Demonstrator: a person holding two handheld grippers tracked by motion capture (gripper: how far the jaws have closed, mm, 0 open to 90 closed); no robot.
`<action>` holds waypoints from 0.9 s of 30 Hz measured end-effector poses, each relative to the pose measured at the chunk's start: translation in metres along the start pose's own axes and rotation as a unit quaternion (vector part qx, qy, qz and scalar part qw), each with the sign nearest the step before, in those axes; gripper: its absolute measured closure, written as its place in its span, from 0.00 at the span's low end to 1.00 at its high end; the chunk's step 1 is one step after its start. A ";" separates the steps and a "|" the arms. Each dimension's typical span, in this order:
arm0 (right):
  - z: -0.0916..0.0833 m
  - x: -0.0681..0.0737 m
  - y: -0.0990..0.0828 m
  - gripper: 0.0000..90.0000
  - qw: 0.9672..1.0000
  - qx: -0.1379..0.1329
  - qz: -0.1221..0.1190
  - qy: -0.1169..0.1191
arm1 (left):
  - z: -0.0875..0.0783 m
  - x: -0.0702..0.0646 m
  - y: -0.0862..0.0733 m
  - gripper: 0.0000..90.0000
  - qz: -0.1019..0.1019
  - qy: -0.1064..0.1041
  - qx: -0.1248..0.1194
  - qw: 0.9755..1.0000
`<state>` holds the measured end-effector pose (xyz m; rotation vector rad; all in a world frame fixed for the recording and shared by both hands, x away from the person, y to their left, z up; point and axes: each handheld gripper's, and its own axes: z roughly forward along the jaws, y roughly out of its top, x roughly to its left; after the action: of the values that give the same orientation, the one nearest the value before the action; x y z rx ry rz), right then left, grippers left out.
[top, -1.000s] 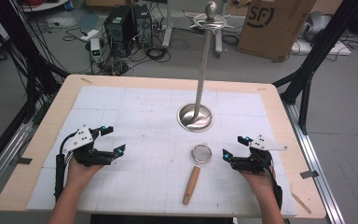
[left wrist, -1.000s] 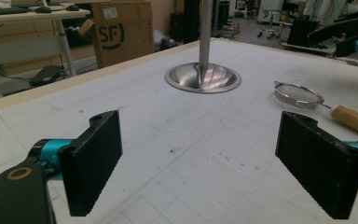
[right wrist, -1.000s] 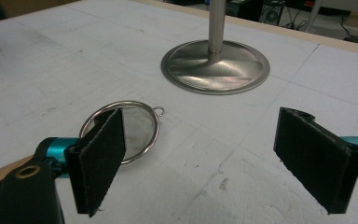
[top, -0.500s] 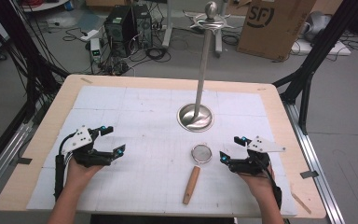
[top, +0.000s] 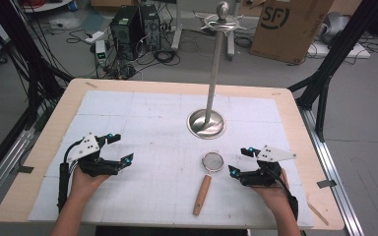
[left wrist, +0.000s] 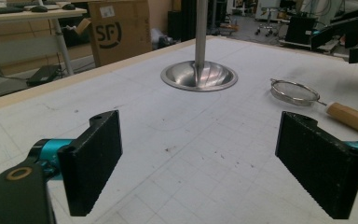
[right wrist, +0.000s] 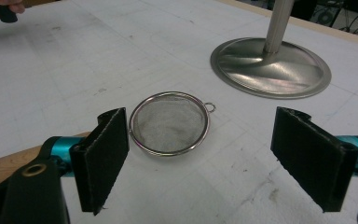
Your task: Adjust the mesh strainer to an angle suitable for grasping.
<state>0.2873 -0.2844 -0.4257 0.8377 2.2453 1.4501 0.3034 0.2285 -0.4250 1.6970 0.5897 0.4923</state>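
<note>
A small metal mesh strainer (top: 212, 161) with a wooden handle (top: 202, 194) lies on the white mat, front of centre. Its mesh bowl (right wrist: 170, 122) sits just beyond the wide-apart jaws of my right gripper (right wrist: 205, 156), which is open and holds nothing. In the high view the right gripper (top: 236, 161) is just right of the strainer. My left gripper (top: 122, 147) rests open over the mat at the front left, well apart from the strainer (left wrist: 293, 91). Nothing lies between the left gripper's (left wrist: 205, 163) jaws.
A steel stand with a round base (top: 206, 123) and a tall pole (top: 215, 64) topped with hooks rises behind the strainer. A white gridded mat (top: 142, 113) covers the wooden table. Cardboard box (top: 288, 27), cables and dark frame legs lie beyond the far edge.
</note>
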 end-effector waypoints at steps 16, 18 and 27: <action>0.001 0.005 -0.001 0.56 0.998 0.023 -0.013 0.051 | 0.000 -0.001 0.000 0.17 0.009 0.001 0.001 1.000; 0.002 0.005 -0.001 0.61 0.998 0.026 -0.010 0.064 | 0.001 -0.002 0.000 0.17 0.008 0.003 0.002 1.000; 0.003 0.011 -0.002 0.82 0.993 0.048 -0.016 0.104 | 0.000 -0.001 0.000 0.17 0.005 0.006 0.002 1.000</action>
<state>0.2807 -0.2758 -0.4283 0.7028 2.4863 1.4865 0.3024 0.2280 -0.4249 1.7036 0.5918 0.5097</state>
